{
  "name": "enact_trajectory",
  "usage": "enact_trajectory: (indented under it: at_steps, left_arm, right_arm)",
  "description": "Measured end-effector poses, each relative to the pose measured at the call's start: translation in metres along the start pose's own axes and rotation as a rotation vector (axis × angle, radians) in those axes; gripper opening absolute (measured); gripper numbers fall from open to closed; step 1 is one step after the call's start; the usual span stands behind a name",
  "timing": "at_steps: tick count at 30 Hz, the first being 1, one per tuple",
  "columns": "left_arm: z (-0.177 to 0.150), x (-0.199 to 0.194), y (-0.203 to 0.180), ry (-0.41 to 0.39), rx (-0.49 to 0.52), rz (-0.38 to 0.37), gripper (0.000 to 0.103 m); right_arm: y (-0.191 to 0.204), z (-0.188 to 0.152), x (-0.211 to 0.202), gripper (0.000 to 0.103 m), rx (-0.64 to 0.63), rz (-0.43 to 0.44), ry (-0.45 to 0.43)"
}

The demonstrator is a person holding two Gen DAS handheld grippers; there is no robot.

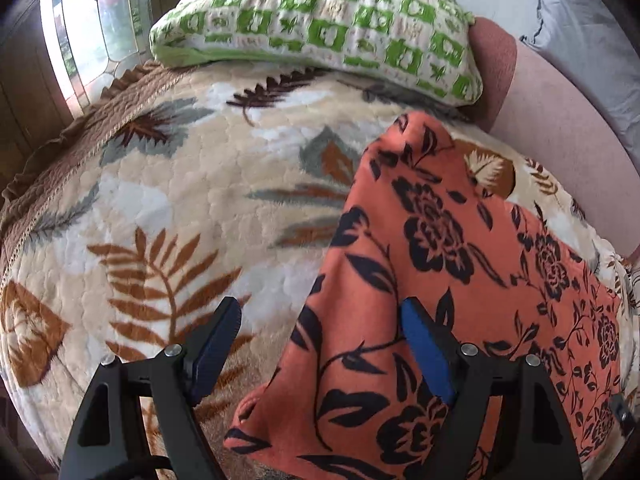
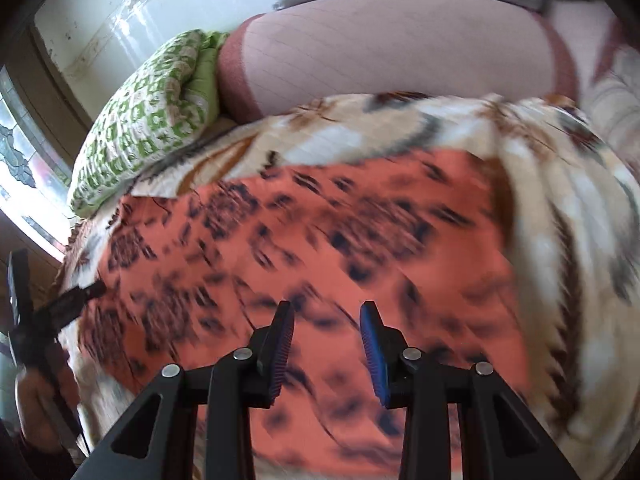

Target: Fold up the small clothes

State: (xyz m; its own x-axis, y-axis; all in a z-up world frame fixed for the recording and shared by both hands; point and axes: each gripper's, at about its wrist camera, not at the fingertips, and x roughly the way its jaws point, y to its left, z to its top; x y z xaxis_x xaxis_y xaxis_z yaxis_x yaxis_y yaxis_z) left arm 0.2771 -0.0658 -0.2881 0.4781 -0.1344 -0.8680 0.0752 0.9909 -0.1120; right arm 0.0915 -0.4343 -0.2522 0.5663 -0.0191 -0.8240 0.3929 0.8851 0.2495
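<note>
Black gripper arms with blue pads fill the bottom of both views. On the left gripper the jaws stand wide apart, holding nothing; one finger hovers over the bed blanket and the other over the orange garment, whose left edge runs up between them. That orange garment, printed with black flowers and leaves, lies spread on the cream blanket with its brown and grey leaf pattern, its upper corner reaching toward a green-and-white checked pillow at the head of the bed. Beside the pillow lies a pink cushion, with grey fabric past it at the right edge. A patterned glass window shows at the upper left. On the right gripper the jaws are also apart and empty, poised over the middle of the garment, which is smeared by motion blur. In this view the pillow sits at the upper left, the pink cushion behind the blanket, and the left gripper appears at the left edge beside the cloth; whether it touches the cloth cannot be told.
</note>
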Motion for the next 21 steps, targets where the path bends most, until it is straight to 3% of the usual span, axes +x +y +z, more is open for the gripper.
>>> enact_trajectory:
  at_steps: [4,7,13,18,21]
  left_arm:
    - [-0.008,0.005,0.002,0.006,0.033,0.016,0.086]
    - [-0.013,-0.001,0.006,-0.004,0.039,0.008,0.086]
    - [-0.021,-0.026,0.012,-0.061,0.048,0.042,0.086]
    - [-0.028,-0.048,0.025,-0.132,0.061,0.127,0.086]
    - [-0.028,-0.035,0.037,-0.087,0.055,0.181,0.086]
  right_arm:
    - [-0.032,-0.034,0.015,0.038,0.079,-0.040,0.088]
    - [-0.036,-0.052,0.011,0.038,0.050,-0.014,0.022]
    - [-0.031,-0.059,0.002,0.039,0.018,-0.034,0.015]
    - [-0.032,-0.065,-0.013,0.038,0.092,0.013,-0.031]
    - [-0.024,-0.065,-0.019,0.038,0.090,0.029,-0.078]
